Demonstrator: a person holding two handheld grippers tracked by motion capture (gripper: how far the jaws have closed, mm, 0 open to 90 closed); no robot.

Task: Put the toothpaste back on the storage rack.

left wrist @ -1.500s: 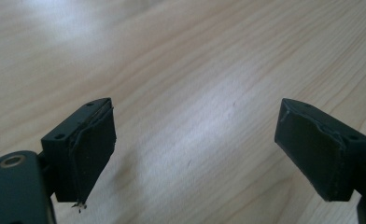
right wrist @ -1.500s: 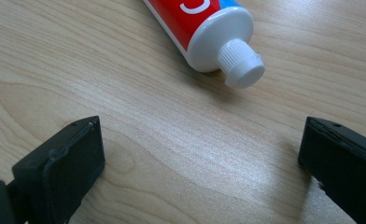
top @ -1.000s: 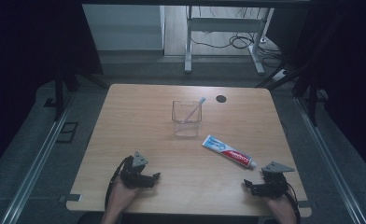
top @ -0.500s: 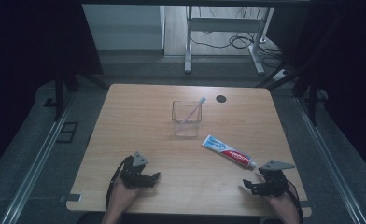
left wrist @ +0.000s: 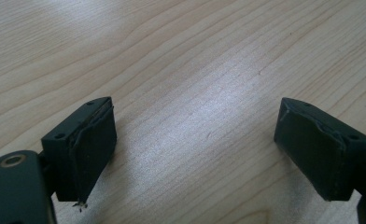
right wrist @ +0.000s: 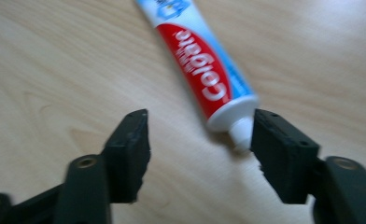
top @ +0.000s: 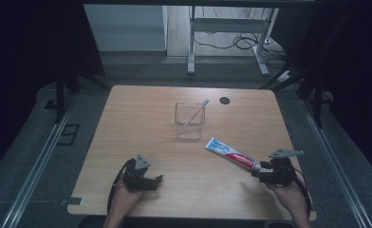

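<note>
Two hand-held grippers low over the surface (top: 127, 123). Right hand-held gripper (right wrist: 197, 140): jaws just been closing, half-spread, toothpaste tube (right wrist: 202, 65) cap at one pad, ungripped. Left hand-held gripper (left wrist: 195, 144) wide, empty. Next: centre on the cap end, then clamp.

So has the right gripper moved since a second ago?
Yes. The right gripper has shifted left to the toothpaste tube's cap; its jaws have just been closing.

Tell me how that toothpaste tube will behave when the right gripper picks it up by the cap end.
The toothpaste tube lies flat, so it probably won't roll. Its glossy skin looks slippery and soft; the body may sag or dent. The white cap seems stiffer, beside one pad of the right gripper, whose jaws have just been closing, not yet gripping.
</note>
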